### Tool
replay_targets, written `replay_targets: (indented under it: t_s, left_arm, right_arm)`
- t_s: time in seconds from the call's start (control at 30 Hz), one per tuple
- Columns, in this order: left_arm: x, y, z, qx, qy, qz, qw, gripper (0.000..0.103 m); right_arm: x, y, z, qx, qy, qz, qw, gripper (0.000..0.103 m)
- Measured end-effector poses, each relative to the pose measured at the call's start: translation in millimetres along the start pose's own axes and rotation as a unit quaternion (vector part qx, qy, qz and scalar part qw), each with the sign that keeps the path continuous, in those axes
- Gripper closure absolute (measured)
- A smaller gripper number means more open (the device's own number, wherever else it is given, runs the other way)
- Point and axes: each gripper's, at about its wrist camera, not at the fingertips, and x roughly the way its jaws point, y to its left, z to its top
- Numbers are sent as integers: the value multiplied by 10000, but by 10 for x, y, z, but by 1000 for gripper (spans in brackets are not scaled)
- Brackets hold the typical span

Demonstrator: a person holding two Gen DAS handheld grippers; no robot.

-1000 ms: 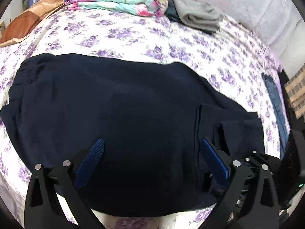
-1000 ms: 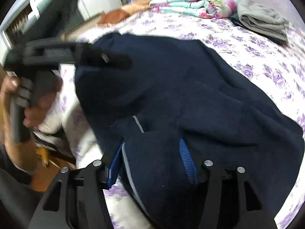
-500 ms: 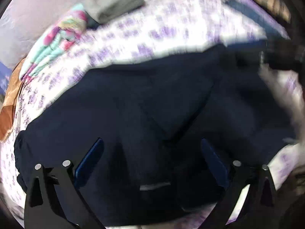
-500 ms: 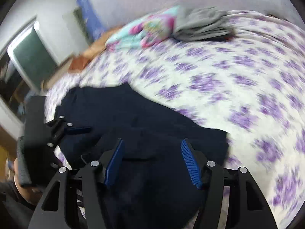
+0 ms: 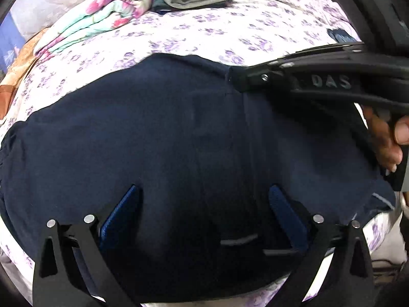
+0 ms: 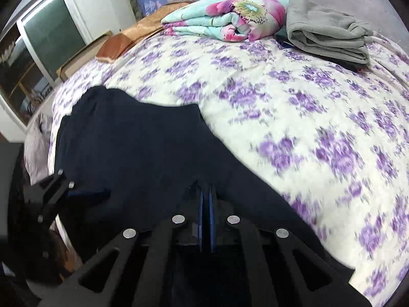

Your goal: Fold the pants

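Pants of dark navy, soft knit fabric [image 5: 179, 138] lay spread across the white bedspread printed with purple flowers [image 6: 294, 107], near its front edge, already doubled into a broad flat panel. The right gripper [image 6: 205, 204] had its blue pads pressed together with a pinch of navy cloth between them at the far edge of the garment, while the left gripper [image 5: 204, 212] hovered low over the near edge with its fingers spread wide, holding nothing. By the look of it, a further fold was in hand: one edge was secured and the other not yet taken. The next move probably called for the left tool to close on the near hem, so both could carry the cloth over evenly. A folded floral quilt [image 6: 227, 18] and a folded grey garment [image 6: 324, 35] sat well apart at the back.
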Motion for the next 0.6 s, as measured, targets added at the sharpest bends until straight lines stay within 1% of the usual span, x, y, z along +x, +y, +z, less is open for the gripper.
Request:
replay_targets:
  t_s: [0.03,0.07,0.1,0.13,0.17,0.2,0.23,0.27,0.3,0.37,0.4,0.43,0.5,0.53,0.57,0.6]
  left_arm:
    - [23,6,39,3,7,37,10000,4]
    - [57,-1,42,69,32,92,9999,4]
    - [95,-19,39,151,13,122,9998,4]
    - [107,-22,21,213,-61,116,9997,4]
    - [107,-23,18,236,-68,83,9997,4]
    - [86,-9,24,243,-11,48,9997,4]
    - [53,17,36,210,50,-1,9998,4]
    - [36,30,55,164,76,-25,9998,4]
    - [-13,69,63,88,80,-60,9999,4]
    - [-128,132,88,-79,-7,-131,9999,4]
    - [-176,140,105,-132,-67,-205,9997,5]
    - [-237,130,136,-184,-150,-408,9989,5]
    - [-287,38,187,-142,-170,-791,9966,5]
    - [-289,-44,213,-41,-155,-986,9950,5]
    - [-269,-187,234,209,-112,-1156,9930,5]
    - [-224,-293,246,427,-64,-1119,9928,5]
  right_arm:
    - [89,2,7,15,106,23,9999,98]
    - [242,-9,-11,24,339,24,9994,95]
    - [272,-22,-17,50,303,59,9995,96]
    - [267,-77,-13,160,303,159,9993,89]
    - [199,-167,-5,404,311,318,9982,78]
    - [89,-264,-6,630,213,502,9965,48]
    - [-26,-345,-18,788,-18,690,9945,40]
    - [-258,-467,-84,963,-411,952,9899,39]
    - [-434,-566,-168,1050,-557,980,9881,39]
    - [-718,-718,-388,1206,-689,657,9881,39]
    - [-847,-773,-543,1253,-731,507,9881,39]
    - [-926,-799,-674,1266,-720,448,9883,39]
    - [-1036,-766,-949,1249,-640,388,9893,40]
    - [-1064,-701,-1060,1124,-616,407,9909,42]
    - [-1094,-575,-1205,913,-594,497,9928,44]
    - [-1099,-437,-1321,741,-558,623,9937,47]
